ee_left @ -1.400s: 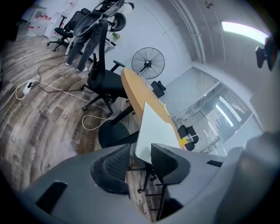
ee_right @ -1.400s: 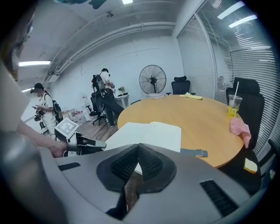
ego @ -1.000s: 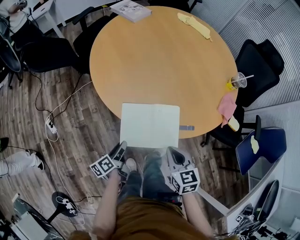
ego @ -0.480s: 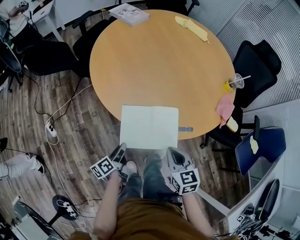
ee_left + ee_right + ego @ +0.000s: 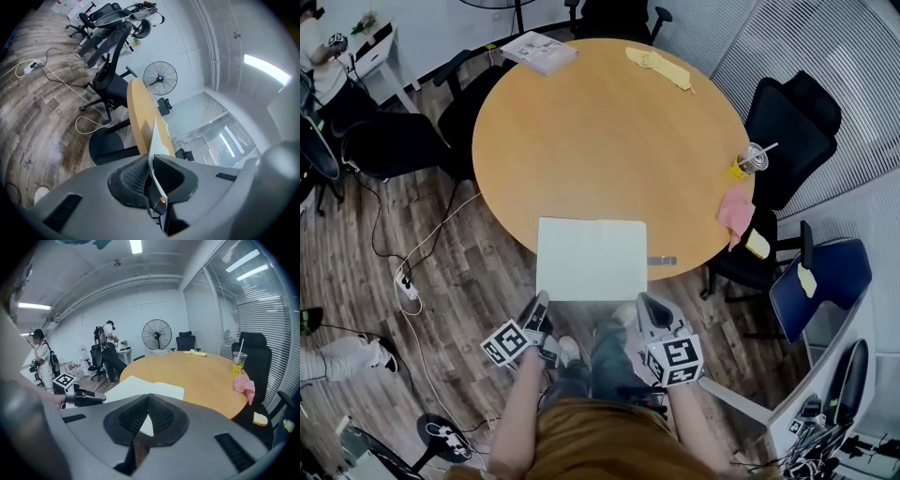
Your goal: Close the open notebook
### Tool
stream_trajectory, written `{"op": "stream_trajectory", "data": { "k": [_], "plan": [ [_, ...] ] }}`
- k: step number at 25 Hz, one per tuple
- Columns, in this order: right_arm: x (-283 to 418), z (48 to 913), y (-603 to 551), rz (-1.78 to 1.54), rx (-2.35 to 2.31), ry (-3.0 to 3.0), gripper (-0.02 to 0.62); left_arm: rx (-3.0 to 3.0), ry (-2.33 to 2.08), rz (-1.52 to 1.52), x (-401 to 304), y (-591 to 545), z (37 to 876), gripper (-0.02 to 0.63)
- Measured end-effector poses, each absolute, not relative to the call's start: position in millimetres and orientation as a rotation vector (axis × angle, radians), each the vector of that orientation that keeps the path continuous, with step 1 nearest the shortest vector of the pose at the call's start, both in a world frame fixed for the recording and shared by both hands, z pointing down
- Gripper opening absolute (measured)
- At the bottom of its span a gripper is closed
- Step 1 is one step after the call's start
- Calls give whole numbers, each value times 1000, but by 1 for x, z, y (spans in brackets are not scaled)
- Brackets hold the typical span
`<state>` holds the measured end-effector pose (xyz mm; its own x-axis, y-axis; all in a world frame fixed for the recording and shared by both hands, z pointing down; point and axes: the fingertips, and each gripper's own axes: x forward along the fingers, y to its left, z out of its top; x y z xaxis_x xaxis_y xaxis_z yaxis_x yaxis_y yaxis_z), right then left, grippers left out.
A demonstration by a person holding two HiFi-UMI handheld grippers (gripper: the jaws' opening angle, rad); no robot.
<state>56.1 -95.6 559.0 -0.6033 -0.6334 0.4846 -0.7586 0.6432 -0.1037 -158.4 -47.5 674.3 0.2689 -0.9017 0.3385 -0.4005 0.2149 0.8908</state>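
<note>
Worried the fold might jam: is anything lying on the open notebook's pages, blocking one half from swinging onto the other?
Nothing visible does. Both pages of the notebook are bare. The left gripper has just been closing its jaws on the near left corner.

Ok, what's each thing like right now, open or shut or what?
notebook: open, lying flat.
left claw: has just been closing, now pinching the notebook's near edge.
right claw: shut, nothing in it.
cup: upright, straw in.
</note>
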Motion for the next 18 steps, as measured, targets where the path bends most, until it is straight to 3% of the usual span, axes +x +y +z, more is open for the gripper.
{"op": "stream_trajectory", "data": {
  "k": [18],
  "plan": [
    [83,524,-73,432,1268,-2493,12,1579,-1300,-462,-139,-56,631,34]
  ]
}}
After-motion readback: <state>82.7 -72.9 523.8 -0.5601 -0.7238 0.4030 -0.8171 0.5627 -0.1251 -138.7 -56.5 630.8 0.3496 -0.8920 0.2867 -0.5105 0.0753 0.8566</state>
